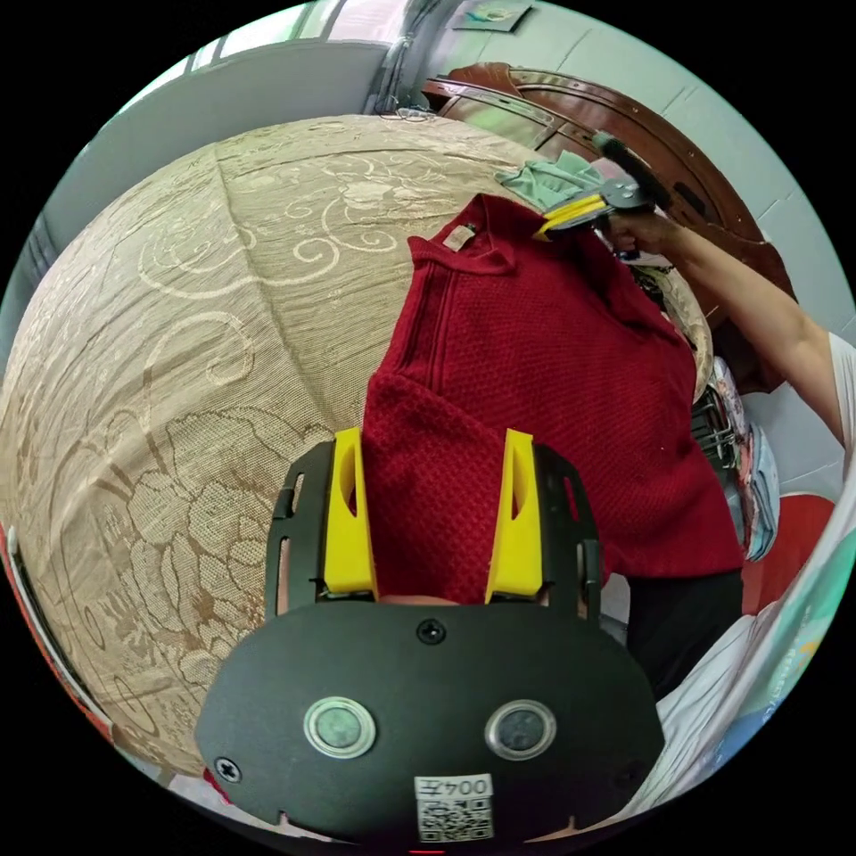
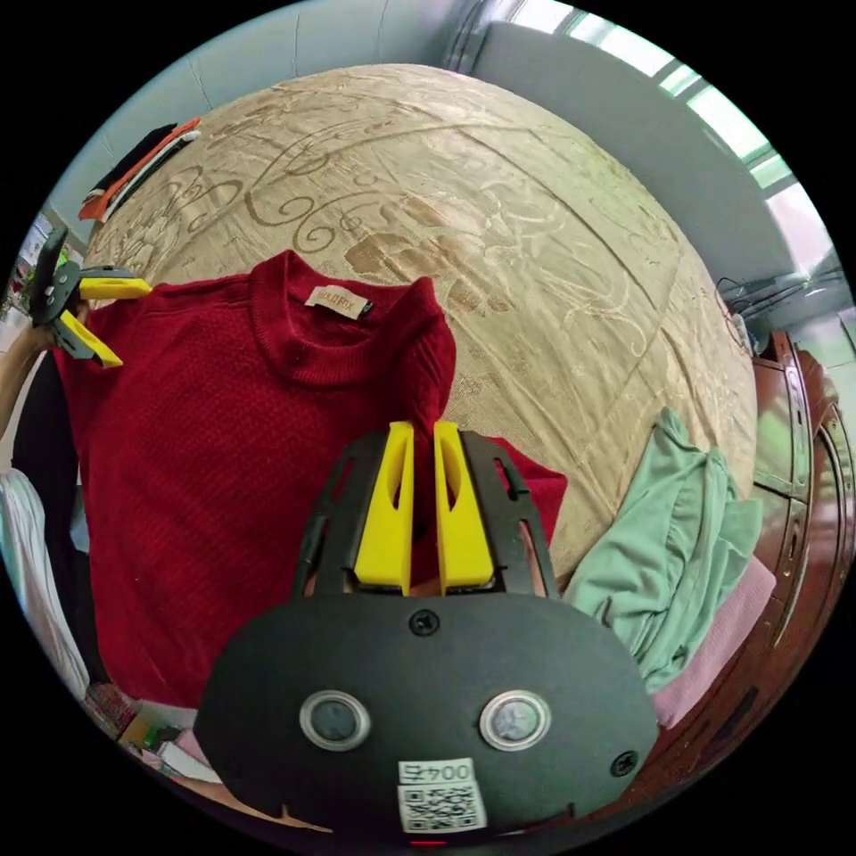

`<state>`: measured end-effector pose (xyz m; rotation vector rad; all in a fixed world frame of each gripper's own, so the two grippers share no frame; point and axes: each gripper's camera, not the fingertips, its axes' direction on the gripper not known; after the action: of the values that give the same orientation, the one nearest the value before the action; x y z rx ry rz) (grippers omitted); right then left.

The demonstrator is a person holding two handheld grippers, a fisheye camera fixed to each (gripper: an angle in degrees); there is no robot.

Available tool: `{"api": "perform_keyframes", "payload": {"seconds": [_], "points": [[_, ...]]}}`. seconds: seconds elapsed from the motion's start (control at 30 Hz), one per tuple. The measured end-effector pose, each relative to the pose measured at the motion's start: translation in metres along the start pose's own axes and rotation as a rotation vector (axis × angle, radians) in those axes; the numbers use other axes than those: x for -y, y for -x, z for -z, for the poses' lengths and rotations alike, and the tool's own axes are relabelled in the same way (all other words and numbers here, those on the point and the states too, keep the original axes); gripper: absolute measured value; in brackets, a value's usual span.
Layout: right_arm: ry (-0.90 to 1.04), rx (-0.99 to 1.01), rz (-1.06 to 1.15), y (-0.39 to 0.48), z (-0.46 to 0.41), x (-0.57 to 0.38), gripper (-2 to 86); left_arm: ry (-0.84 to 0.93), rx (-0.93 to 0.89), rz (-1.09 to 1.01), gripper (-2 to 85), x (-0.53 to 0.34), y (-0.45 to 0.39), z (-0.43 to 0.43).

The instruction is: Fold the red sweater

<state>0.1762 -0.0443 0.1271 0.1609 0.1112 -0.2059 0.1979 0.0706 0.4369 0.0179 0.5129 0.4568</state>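
Note:
The red sweater point(image 1: 553, 374) lies front up on a beige patterned bedspread point(image 1: 178, 312), its collar and label point(image 2: 337, 301) facing up. My left gripper point(image 1: 433, 437) is open, its yellow jaws wide apart with a folded-over part of the sweater between them. In the right gripper view that left gripper point(image 2: 132, 325) stands open at the sweater's point(image 2: 214, 464) far shoulder. My right gripper point(image 2: 424, 428) has its jaws close together, pinching red fabric near the other shoulder. The left gripper view shows the right gripper point(image 1: 546, 223) held by a person's hand at that shoulder.
A mint green garment point(image 2: 687, 526) lies on a pink cloth point(image 2: 722, 642) beside the sweater, near a dark wooden headboard point(image 1: 571, 107). Orange and black clothes point(image 2: 134, 174) sit at the bedspread's point(image 2: 499, 178) far edge. The person's arm point(image 1: 740, 285) reaches across.

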Motion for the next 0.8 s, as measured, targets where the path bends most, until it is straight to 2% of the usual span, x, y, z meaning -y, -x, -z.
{"api": "perform_keyframes", "payload": {"seconds": [0.2,0.4,0.47,0.57,0.63,0.67,0.8], "points": [[-0.362,-0.17,-0.15,0.054,0.153,-0.131,3.6,-0.063,0.072,0.006,22.7,-0.016,-0.039,0.02],[-0.477,-0.267,-0.234,0.137,0.246,-0.266,2.6,-0.177,0.031,-0.003,24.1,-0.043,-0.087,0.053],[-0.479,-0.305,-0.255,0.158,0.258,-0.295,2.4,-0.147,-0.038,-0.053,21.3,-0.048,-0.104,0.059],[-0.475,-0.354,-0.297,0.183,0.274,-0.329,2.3,-0.065,-0.229,-0.11,11.0,-0.055,-0.127,0.068],[-0.498,-0.37,-0.341,0.19,0.288,-0.348,2.4,-0.117,-0.281,-0.078,5.0,-0.071,-0.141,0.099],[-0.52,-0.375,-0.369,0.192,0.301,-0.36,2.5,-0.142,-0.278,-0.067,4.6,-0.075,-0.145,0.11],[-0.606,-0.48,-0.407,0.198,0.364,-0.384,3.4,-0.402,-0.087,-0.05,2.5,-0.105,-0.181,0.243]]}}
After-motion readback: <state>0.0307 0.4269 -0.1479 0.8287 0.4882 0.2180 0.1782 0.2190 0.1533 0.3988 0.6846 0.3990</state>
